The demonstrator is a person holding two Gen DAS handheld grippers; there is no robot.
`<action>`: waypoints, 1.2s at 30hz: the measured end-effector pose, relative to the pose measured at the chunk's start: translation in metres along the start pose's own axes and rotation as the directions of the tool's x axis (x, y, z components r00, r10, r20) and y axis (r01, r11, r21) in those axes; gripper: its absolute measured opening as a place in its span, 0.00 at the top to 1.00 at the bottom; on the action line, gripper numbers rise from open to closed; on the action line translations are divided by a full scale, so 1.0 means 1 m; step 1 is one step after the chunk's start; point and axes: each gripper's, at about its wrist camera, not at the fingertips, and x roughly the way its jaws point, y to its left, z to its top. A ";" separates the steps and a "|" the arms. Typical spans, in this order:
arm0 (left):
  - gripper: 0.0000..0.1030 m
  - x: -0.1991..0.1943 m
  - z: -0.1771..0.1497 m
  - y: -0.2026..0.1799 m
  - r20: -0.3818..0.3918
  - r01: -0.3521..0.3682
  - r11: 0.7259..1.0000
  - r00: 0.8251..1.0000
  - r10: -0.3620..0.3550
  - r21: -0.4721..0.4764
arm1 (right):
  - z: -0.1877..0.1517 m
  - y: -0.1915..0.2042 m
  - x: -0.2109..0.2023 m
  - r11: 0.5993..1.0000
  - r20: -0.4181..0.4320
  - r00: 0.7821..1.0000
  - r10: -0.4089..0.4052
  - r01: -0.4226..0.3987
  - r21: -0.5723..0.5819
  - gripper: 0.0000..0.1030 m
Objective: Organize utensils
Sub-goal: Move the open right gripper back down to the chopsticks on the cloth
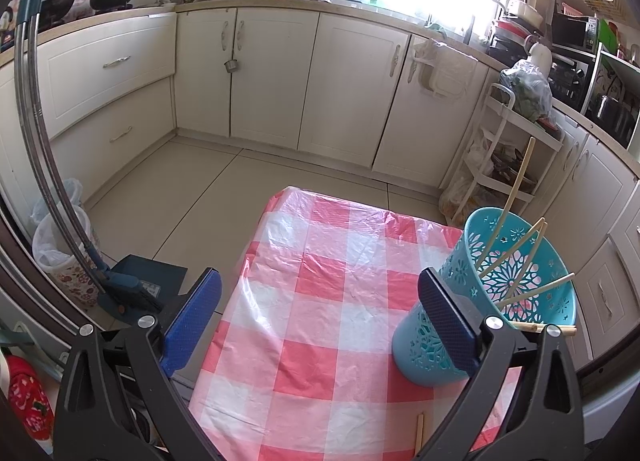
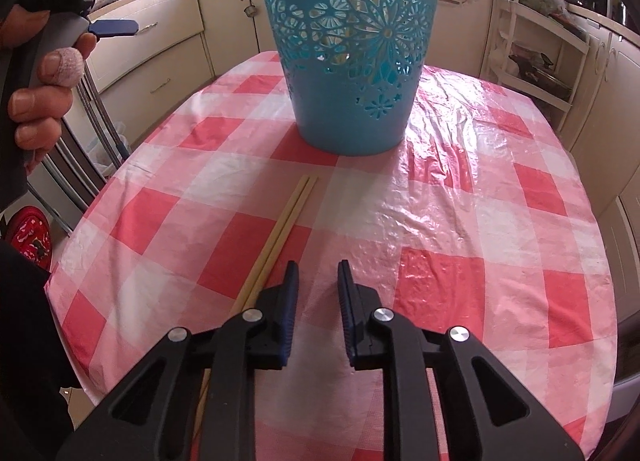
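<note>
Right gripper (image 2: pixel 316 281) low over the tablecloth (image 2: pixel 480 221), jaws a narrow gap, nothing between – chopsticks (image 2: pixel 280 229) lie just left of it, short of the blue basket (image 2: pixel 352 61). Risk: closing now misses them. Left gripper (image 1: pixel 320 301) wide open, empty.

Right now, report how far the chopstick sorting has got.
Done: several chopsticks already stand in the blue basket. In hand: nothing; the right gripper sits low over the cloth with nothing between its pads, the left gripper wide open. Left: a pair of chopsticks lying on the checked tablecloth.
</note>
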 end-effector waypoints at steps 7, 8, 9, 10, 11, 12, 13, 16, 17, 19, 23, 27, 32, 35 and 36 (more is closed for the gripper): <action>0.08 0.000 0.000 0.000 0.000 -0.001 1.000 1.000 0.001 0.000 | 0.001 -0.013 0.000 0.999 -0.007 0.999 -0.034 0.034 0.013 0.82; 0.08 0.000 0.000 0.001 0.000 -0.001 1.000 1.000 0.001 0.000 | 0.001 -0.015 0.000 0.999 -0.008 0.999 -0.036 0.036 0.016 0.82; 0.08 0.000 0.000 0.000 0.000 -0.001 1.000 1.000 0.001 0.001 | 0.002 -0.016 0.000 0.999 -0.010 0.999 -0.037 0.037 0.021 0.82; 0.08 0.000 0.000 0.000 0.000 -0.001 1.000 1.000 0.001 0.001 | 0.002 -0.018 0.000 0.999 -0.011 0.999 -0.037 0.038 0.026 0.82; 0.08 0.000 0.000 0.000 -0.001 -0.002 1.000 1.000 0.002 0.002 | 0.002 -0.019 -0.001 0.999 -0.012 0.999 -0.037 0.037 0.030 0.82; 0.08 0.000 -0.001 0.001 -0.001 -0.002 1.000 1.000 0.002 0.002 | 0.002 -0.020 -0.001 0.999 -0.013 0.999 -0.037 0.037 0.032 0.82; 0.08 0.000 0.000 0.000 0.000 -0.002 1.000 1.000 0.002 0.002 | 0.002 -0.021 -0.001 0.999 -0.016 0.999 -0.035 0.035 0.038 0.82; 0.08 0.001 -0.002 0.000 -0.002 -0.003 1.000 1.000 0.003 0.002 | 0.004 -0.024 -0.003 0.996 -0.016 1.000 0.006 -0.005 0.084 0.81; 0.08 0.001 -0.002 0.001 -0.002 -0.003 1.000 1.000 0.003 0.001 | 0.004 -0.024 -0.004 0.996 -0.011 1.000 0.022 -0.021 0.092 0.81; 0.08 0.001 -0.002 0.001 -0.002 -0.004 1.000 1.000 0.004 0.002 | 0.004 -0.021 -0.006 0.995 -0.002 0.999 0.041 -0.041 0.094 0.80; 0.08 0.002 -0.003 0.002 -0.005 -0.005 1.000 1.000 0.005 0.000 | 0.005 -0.012 -0.007 0.995 0.005 0.998 0.065 -0.065 0.073 0.80; 0.08 0.002 -0.003 0.003 -0.004 -0.006 1.000 1.000 0.006 0.003 | 0.005 -0.005 -0.002 0.995 -0.002 0.997 0.073 -0.073 0.064 0.80; 0.08 0.002 -0.002 0.002 -0.005 -0.006 1.000 1.000 0.006 0.002 | 0.006 -0.001 0.002 0.996 -0.005 0.998 0.070 -0.070 0.051 0.80; 0.08 0.002 -0.001 0.001 -0.007 -0.007 1.000 1.000 0.007 0.005 | 0.008 0.000 0.005 0.995 -0.006 0.997 0.076 -0.075 0.058 0.80; 0.08 0.002 -0.001 0.000 -0.008 -0.007 1.000 1.000 0.007 0.005 | 0.008 0.001 0.005 0.995 -0.002 0.997 0.076 -0.076 0.059 0.80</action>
